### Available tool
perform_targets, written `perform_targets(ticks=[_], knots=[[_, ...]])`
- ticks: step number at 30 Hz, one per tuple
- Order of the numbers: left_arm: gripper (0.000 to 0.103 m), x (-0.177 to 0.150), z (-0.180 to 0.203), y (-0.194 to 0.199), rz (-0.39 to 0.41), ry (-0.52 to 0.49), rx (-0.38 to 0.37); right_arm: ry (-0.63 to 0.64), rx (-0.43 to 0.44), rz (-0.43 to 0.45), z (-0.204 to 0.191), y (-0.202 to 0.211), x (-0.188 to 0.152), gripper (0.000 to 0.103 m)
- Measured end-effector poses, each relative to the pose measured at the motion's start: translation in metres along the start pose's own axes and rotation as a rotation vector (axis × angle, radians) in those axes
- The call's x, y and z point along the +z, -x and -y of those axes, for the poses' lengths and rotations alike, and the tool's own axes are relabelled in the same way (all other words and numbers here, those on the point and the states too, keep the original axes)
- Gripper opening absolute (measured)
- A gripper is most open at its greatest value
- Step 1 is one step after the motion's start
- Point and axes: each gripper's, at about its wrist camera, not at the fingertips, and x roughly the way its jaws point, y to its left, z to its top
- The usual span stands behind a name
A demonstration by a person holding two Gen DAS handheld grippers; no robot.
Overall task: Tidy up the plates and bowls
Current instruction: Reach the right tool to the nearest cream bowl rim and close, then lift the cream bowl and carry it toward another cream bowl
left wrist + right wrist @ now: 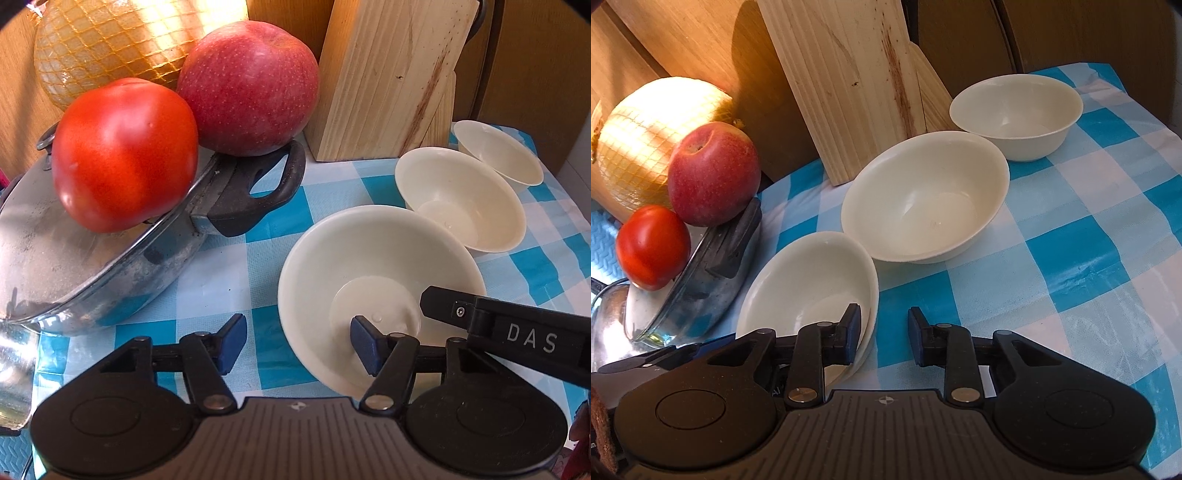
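- Nearest us, the left gripper (299,339) straddles the near bowl's (369,240) left rim: one blue pad sits inside the bowl, the other outside over the cloth (258,258). The jaws stand partly open, with a clear gap to the wall, so we see no grip.
- The right gripper (882,332) straddles the same bowl's (798,280) right rim. Its left pad lies against the inner wall; the outer pad stands off over the cloth. These jaws are narrower but also not clamped.
- The near bowl is tilted, touching the middle bowl (923,199); the far bowl (1015,110) sits apart behind it, all on the checked counter.
- To the left we see a pan (110,266) carrying a tomato (122,155) and an apple (247,85), a netted melon (110,40) behind, and boards (388,74) leaning upright.
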Motion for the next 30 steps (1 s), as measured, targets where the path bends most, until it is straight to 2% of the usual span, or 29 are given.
perform_targets(ticks=[3,6,9,25,30], knots=[[0.043,0.000,0.004,0.000,0.002,-0.017,-0.021,-0.006,0.023,-0.012,-0.001,-0.001,0.000,0.025],[0.040,-0.001,0.010,0.001,0.000,-0.036,-0.033,0.000,0.035,-0.019,-0.003,0.001,-0.001,0.019],[0.036,-0.003,0.016,0.002,0.000,-0.055,-0.043,0.016,0.030,-0.021,-0.006,0.003,-0.003,0.019],[0.036,-0.024,0.032,0.030,0.013,-0.137,-0.071,0.038,0.018,-0.060,0.005,0.032,-0.012,0.019],[0.037,-0.025,0.037,0.026,-0.028,-0.137,-0.082,0.029,0.004,-0.075,0.011,0.035,-0.014,0.022]])
